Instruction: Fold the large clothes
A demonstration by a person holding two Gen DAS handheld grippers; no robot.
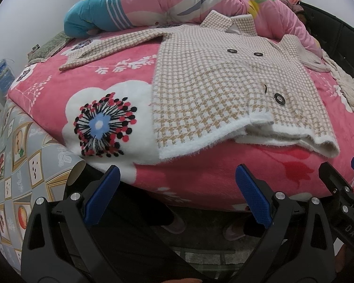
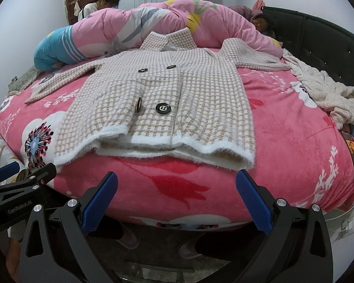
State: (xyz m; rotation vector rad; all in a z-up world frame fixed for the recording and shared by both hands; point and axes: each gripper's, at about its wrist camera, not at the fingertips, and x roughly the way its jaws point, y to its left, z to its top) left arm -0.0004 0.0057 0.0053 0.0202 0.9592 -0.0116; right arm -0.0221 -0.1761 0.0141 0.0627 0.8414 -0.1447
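A beige and white houndstooth coat (image 1: pixel 214 75) (image 2: pixel 167 99) with black buttons lies flat, front up, on the pink floral bedspread (image 1: pixel 82 87) (image 2: pixel 283 129). Both sleeves are spread out to the sides, and its white fuzzy hem faces me at the bed's near edge. My left gripper (image 1: pixel 177 176) hangs open below the bed edge, left of the hem, holding nothing. My right gripper (image 2: pixel 177 184) stands open in front of the hem's middle, apart from the cloth. Each gripper shows at the edge of the other's view.
A rolled pink quilt (image 2: pixel 153 23) lies along the far side, with a person lying by the black headboard (image 2: pixel 318 42) and another person standing behind. A cream fleece blanket (image 2: pixel 325 94) is heaped at the right. Patterned flooring (image 1: pixel 11 165) rolls up at the left.
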